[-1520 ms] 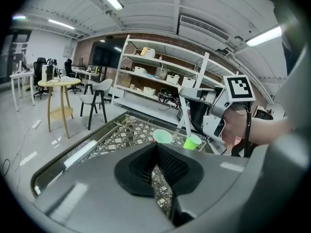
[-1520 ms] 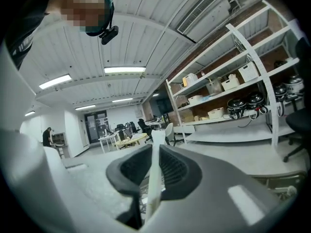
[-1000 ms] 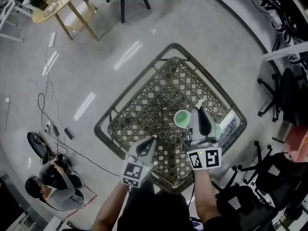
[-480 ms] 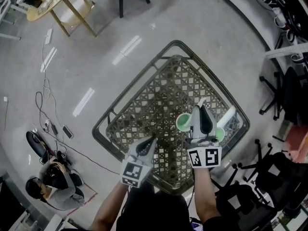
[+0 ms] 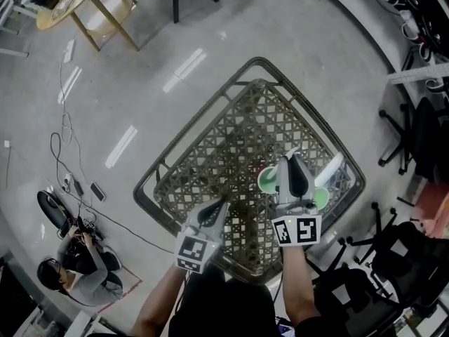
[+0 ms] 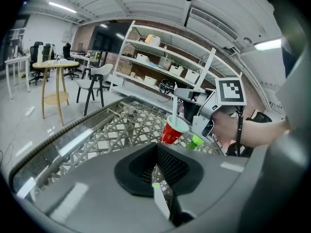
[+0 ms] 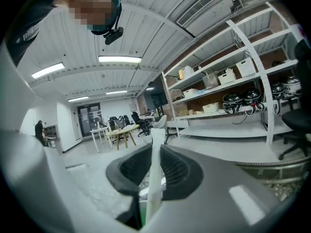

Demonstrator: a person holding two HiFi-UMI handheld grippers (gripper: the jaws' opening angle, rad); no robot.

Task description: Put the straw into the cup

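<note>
A red cup [image 6: 170,131] with a green inside [image 5: 266,180] stands on the woven-pattern table [image 5: 231,132], toward its right corner. A white straw [image 6: 173,108] runs upright between the jaws of my right gripper [image 5: 291,161], which is shut on it. The straw's lower end reaches into the cup's mouth. In the right gripper view the straw [image 7: 154,174] is pinched between the pads. My left gripper [image 5: 222,205] hovers over the table's near edge, left of the cup. Its jaws are together and nothing is between them.
A small green thing [image 5: 320,196] lies just right of the cup. A person [image 5: 77,272] sits on the floor at lower left, near cables [image 5: 70,139]. A wooden table [image 5: 84,5] stands far left, and office chairs [image 5: 414,142] stand at the right.
My right gripper has sunk a little with the straw, bringing it down at the cup. The left gripper has dropped slightly and keeps its place by the near edge.
</note>
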